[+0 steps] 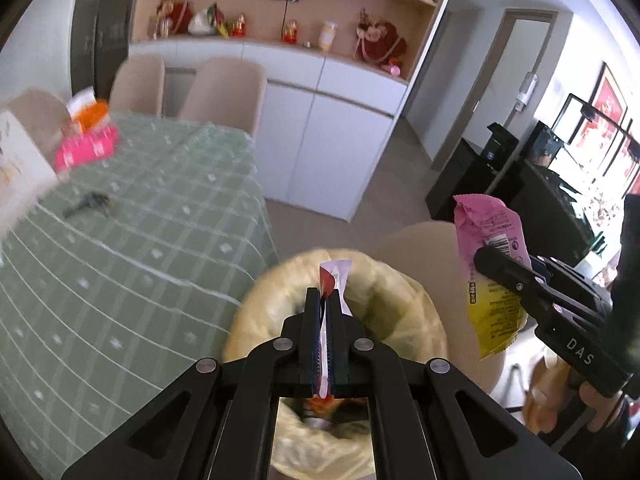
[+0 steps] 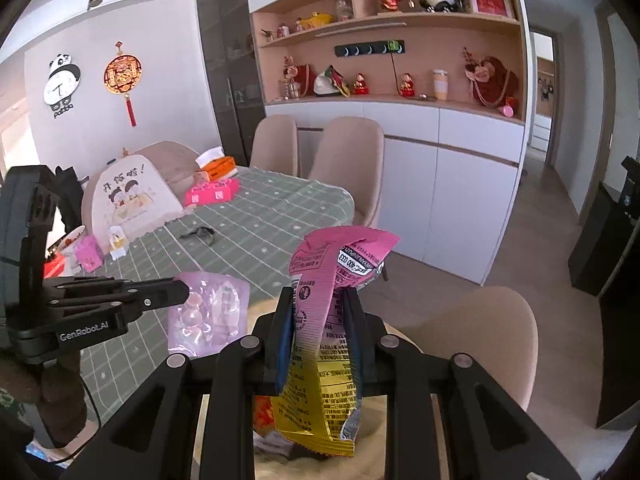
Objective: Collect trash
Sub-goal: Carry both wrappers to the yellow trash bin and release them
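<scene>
Both wrappers held over the bin, ready for release.
Left hand-held gripper (image 1: 326, 300) clamps a thin sachet (image 1: 335, 276); right hand-held gripper (image 2: 320, 320) pinches a pink-yellow snack wrapper (image 2: 320, 344), both above the yellow-lined bin (image 1: 400, 312), apparently beside the worktop (image 1: 140, 240) corner.

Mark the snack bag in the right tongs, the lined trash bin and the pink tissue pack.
Pink and yellow snack bag (image 2: 320, 344): right wrist view, its middle, between the tongs.
Trash bin (image 1: 404, 292): left wrist view, liner rim.
Pink tissue pack (image 2: 212, 194): right wrist view, its front face.

Bright daylight — left-view motion blur, fisheye-bent dark edges
</scene>
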Demonstrator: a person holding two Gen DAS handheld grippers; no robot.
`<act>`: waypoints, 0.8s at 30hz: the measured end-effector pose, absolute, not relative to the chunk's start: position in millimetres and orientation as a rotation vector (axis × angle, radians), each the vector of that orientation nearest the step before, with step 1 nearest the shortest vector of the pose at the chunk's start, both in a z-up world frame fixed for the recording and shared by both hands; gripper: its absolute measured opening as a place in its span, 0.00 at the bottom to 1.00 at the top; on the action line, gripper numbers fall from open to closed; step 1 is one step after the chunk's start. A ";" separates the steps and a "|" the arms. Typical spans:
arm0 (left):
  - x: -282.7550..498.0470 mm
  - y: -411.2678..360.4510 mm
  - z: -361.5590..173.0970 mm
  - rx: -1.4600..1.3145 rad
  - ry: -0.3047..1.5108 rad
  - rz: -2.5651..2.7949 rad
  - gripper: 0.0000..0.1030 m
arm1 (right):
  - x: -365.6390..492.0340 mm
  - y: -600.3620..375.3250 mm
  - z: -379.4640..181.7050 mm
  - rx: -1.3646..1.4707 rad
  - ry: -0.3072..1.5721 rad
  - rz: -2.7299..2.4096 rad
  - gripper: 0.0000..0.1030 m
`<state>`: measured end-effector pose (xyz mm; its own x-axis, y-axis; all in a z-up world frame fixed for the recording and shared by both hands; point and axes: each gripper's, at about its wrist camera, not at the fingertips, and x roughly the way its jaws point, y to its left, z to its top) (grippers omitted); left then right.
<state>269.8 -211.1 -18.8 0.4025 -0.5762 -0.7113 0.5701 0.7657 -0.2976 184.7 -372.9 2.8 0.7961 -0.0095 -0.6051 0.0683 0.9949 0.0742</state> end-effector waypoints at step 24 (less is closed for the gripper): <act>305.0 -161.0 -54.1 -0.166 1.030 -0.738 0.51 | 209.4 -365.6 -74.5 0.146 0.809 0.016 0.26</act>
